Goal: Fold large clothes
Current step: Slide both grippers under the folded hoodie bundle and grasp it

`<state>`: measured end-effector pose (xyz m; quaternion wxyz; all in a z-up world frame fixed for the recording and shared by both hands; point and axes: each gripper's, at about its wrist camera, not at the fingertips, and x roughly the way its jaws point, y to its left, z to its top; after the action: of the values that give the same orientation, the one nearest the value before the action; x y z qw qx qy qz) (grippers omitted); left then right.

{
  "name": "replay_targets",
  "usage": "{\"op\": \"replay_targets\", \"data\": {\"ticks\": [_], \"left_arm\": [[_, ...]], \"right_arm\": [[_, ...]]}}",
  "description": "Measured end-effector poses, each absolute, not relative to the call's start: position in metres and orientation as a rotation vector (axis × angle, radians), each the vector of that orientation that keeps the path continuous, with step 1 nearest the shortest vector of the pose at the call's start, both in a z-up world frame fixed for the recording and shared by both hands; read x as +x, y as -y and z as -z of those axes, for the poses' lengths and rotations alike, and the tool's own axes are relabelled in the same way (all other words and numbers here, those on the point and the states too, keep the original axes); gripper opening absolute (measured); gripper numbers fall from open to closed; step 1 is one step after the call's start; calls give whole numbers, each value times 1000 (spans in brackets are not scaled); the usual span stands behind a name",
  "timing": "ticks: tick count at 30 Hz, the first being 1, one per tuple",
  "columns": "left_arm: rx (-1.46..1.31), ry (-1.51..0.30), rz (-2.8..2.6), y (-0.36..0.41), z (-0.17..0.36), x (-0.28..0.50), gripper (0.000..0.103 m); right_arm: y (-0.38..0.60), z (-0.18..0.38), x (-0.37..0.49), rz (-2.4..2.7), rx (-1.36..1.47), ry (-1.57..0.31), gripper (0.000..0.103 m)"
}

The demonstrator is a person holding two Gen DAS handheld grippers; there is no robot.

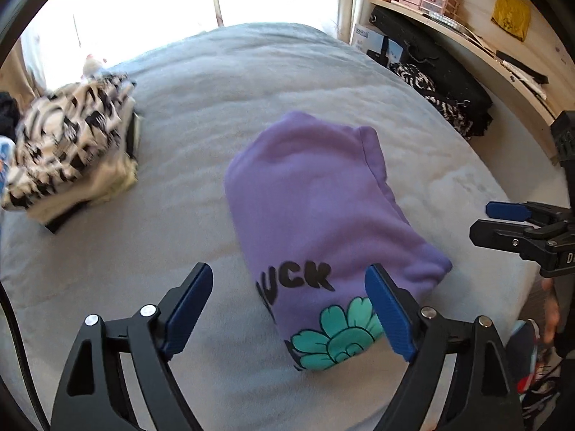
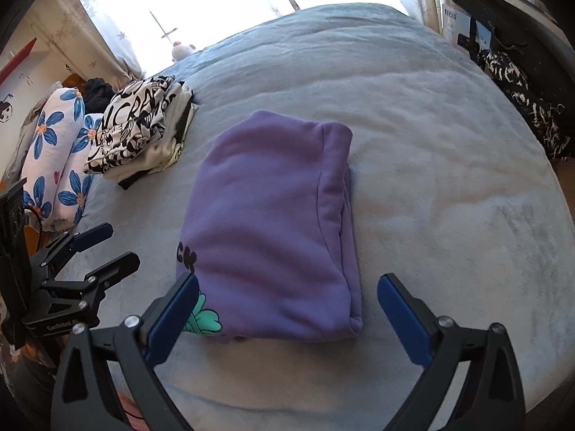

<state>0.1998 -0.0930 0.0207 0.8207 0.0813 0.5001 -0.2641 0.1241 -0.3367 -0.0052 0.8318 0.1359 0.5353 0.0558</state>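
Right wrist view: purple sweatshirt [image 2: 273, 222] lies folded into a compact rectangle mid-bed [image 2: 449, 186], near the stack of folded clothes [image 2: 140, 133]. Right gripper [image 2: 287, 319] fingers wide, holding nothing; left gripper [image 1: 287, 309] likewise wide and empty. Fold looks finished; next, judge: grip both near corners low, slide flat toward the stack, keep layers together

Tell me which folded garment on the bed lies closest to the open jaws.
The purple sweatshirt, folded alone mid-bed just ahead of both grippers. The black-and-white printed top sits on a stack farther away, toward the left.
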Motion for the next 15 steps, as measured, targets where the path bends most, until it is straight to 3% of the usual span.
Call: {"op": "replay_targets", "data": {"ticks": [15], "left_arm": [[-44,-1262,611,92,66,254,86]], "right_arm": [[383,94,169,-210,543,-1275,103]]}}
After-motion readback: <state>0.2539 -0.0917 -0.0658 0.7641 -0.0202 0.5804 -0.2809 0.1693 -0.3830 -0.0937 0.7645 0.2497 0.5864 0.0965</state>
